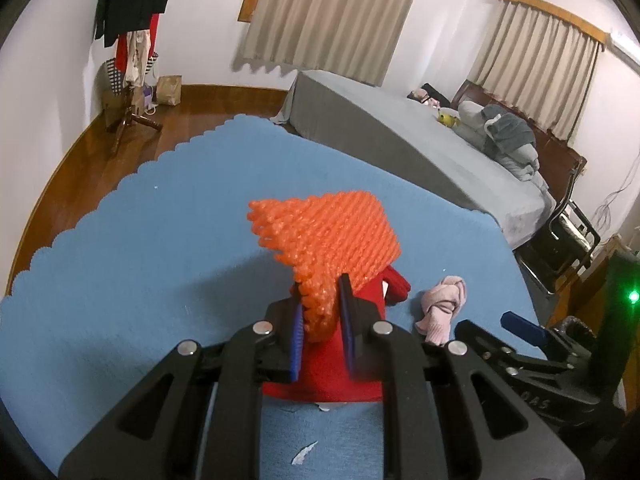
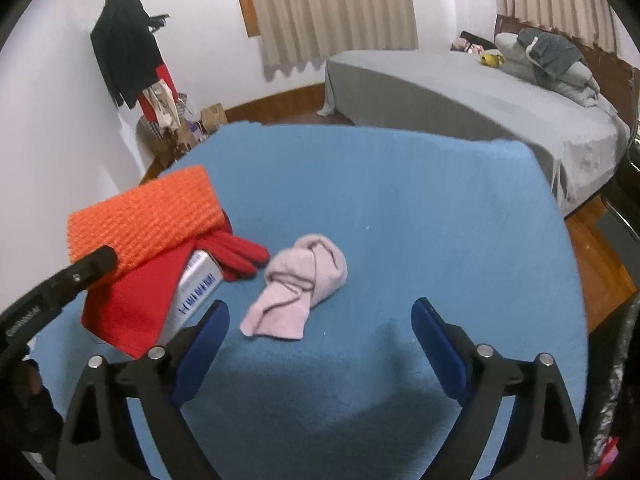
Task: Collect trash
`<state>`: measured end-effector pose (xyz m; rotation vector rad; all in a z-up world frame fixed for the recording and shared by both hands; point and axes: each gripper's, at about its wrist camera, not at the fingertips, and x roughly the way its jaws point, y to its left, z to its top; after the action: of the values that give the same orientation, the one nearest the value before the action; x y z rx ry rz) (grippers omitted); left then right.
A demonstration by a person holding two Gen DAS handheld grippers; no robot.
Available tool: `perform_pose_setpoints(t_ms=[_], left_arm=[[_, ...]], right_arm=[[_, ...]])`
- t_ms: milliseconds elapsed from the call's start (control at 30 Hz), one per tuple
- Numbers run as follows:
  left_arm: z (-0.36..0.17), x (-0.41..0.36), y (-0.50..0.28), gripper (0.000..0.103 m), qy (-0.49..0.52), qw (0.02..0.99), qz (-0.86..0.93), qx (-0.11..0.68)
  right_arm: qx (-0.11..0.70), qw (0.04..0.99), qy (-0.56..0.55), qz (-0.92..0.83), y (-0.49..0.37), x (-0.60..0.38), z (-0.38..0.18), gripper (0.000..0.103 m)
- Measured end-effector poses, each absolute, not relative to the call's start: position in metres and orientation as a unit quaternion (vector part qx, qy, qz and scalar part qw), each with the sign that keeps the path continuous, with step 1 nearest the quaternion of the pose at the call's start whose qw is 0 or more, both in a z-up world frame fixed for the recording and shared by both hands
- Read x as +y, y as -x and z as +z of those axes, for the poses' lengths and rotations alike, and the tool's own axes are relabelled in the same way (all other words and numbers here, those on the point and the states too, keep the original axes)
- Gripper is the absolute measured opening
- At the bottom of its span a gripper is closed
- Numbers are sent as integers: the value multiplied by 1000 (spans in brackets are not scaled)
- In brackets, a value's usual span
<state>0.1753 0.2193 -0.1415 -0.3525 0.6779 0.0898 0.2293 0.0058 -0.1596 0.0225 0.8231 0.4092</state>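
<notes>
- Left wrist view: the left gripper [image 1: 322, 312] has its blue-padded fingers [image 1: 297, 326] pinched on the lower edge of an orange foam net [image 1: 328, 236], a knobbly mesh sleeve of soft plastic that fans out above the grip into a rough wedge with a frayed, beaded tip.
- Right under the net lies a red cloth [image 1: 340, 372], smooth and flat, with a red knitted glove [image 1: 396, 286] poking out at its far right side.
- A small torn scrap of white paper [image 1: 304, 453] lies on the counter [image 1: 140, 260] close to the camera; the counter is covered in a blue felt-like cloth with a scalloped edge.
- A pink sock [image 1: 442, 306], soft and twisted into a loose roll, lies to the right of the red cloth, apart from it.
- Right wrist view: the right gripper [image 2: 320, 320] hangs above the counter [image 2: 400, 208] with its blue fingers [image 2: 434, 330] spread wide and nothing between them.
- The pink sock [image 2: 298, 286] lies just ahead of the left-hand finger, crumpled, with a flat tail toward the camera.
- Left of it, the orange foam net [image 2: 148, 220] shows as a ribbed slab lifted above the red cloth [image 2: 128, 308]; a silvery box with blue print [image 2: 198, 286] sits under the cloth's edge, and the red knitted glove [image 2: 240, 256] rests beside the box.
- Beyond the counter stand a grey-sheeted bed [image 2: 460, 92] and a coat stand hung with dark clothes [image 2: 128, 52].
</notes>
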Motion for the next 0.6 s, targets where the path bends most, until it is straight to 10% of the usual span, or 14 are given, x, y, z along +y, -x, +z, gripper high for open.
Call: perform_pose_setpoints(t_ms=[433,600], left_arm=[[-144,230,-172,47,155,927,59,336],[-133,230,-166,62,127,936,67,320]], right_arm=[[418,888,-20,191,-259,24,-176,86],[423,880,-10,214,-265,28,-174,49]])
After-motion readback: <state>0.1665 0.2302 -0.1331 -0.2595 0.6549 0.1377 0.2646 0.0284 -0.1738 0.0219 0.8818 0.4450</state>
